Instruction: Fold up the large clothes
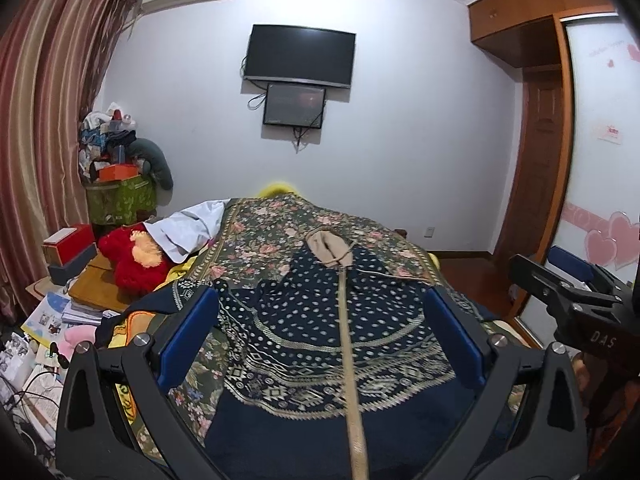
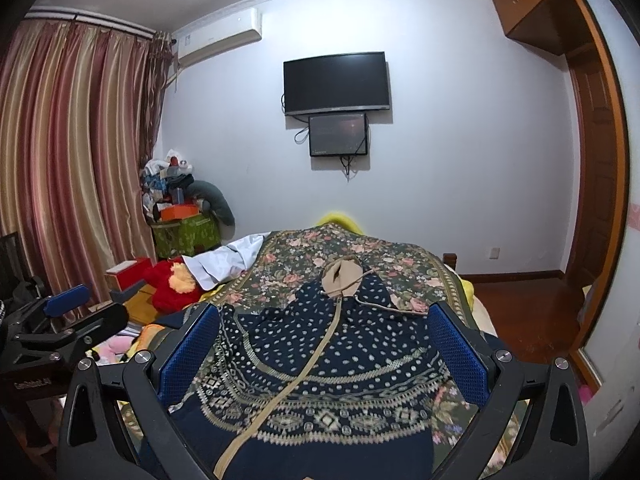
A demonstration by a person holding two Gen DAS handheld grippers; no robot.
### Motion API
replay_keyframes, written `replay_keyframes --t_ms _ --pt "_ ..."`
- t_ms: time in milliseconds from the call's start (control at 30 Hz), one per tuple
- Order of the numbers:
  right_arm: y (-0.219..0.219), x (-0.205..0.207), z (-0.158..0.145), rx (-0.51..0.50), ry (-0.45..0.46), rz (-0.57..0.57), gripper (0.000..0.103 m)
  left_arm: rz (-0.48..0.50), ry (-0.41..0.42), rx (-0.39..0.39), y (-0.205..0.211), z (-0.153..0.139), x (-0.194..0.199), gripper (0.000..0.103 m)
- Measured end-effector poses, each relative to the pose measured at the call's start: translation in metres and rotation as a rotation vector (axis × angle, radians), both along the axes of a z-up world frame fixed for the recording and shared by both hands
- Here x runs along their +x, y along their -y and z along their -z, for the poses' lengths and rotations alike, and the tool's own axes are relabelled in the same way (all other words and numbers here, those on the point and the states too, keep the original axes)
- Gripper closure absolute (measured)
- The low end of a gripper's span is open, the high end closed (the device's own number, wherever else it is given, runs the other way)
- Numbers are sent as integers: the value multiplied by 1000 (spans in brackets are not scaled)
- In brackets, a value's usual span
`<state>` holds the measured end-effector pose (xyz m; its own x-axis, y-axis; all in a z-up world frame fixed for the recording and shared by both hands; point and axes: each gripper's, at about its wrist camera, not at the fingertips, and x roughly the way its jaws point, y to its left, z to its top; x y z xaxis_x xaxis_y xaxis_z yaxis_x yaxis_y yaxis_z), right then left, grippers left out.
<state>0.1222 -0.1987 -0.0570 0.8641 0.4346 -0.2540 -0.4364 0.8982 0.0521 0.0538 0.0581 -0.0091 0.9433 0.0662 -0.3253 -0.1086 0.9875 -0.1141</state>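
A navy hooded jacket (image 1: 320,320) with white dots, patterned bands, a tan zipper line and a tan-lined hood (image 1: 330,250) lies spread on a floral bedspread (image 1: 280,224). It also shows in the right wrist view (image 2: 320,344), hood (image 2: 342,278) at the far end. My left gripper (image 1: 320,332) is open and empty above the jacket's lower half. My right gripper (image 2: 324,348) is open and empty above the same area. Each gripper appears at the edge of the other's view, the right one (image 1: 568,300) and the left one (image 2: 68,320).
A red plush toy (image 1: 130,258) and a white garment (image 1: 188,232) lie at the bed's left. Boxes, papers and a cluttered green box (image 1: 120,196) stand left. Curtains (image 1: 40,120) hang left; a wardrobe (image 1: 552,120) and wooden floor are right. A TV (image 1: 300,56) hangs on the far wall.
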Motion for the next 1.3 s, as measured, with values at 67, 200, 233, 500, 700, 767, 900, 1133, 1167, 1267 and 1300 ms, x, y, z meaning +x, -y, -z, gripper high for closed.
replay_keyframes --t_ms 67,200,233,500,700,767,900,1133,1167,1267,1300 --pt "-14 20 3 -16 -14 -9 0 -13 -15 -1 -12 3 14 0" --pt "-45 63 11 -56 -43 -15 0 -66 -81 -1 -49 12 55 0" --pt "-53 75 13 -68 -56 -19 0 -76 -90 -9 -58 14 62 0" --pt "-130 185 62 -249 -182 -58 0 -227 -214 -98 -165 58 140 0" --pt "-184 254 122 -338 -334 -135 0 -370 -277 -166 -236 110 184 0" --pt "-199 269 141 -348 -381 -168 0 -395 -353 -194 -256 130 200 0" --pt "-230 291 172 -378 -465 -236 0 -429 -481 -300 -288 173 217 2" --pt "-270 307 201 -394 -527 -362 0 -433 -598 -458 -317 214 228 11" --pt "-274 310 204 -393 -538 -369 0 -433 -595 -469 -321 217 231 11" --pt "-283 320 215 -386 -591 -377 0 -434 -587 -497 -332 221 239 14" --pt "-285 324 218 -386 -603 -374 0 -435 -589 -505 -335 223 242 18"
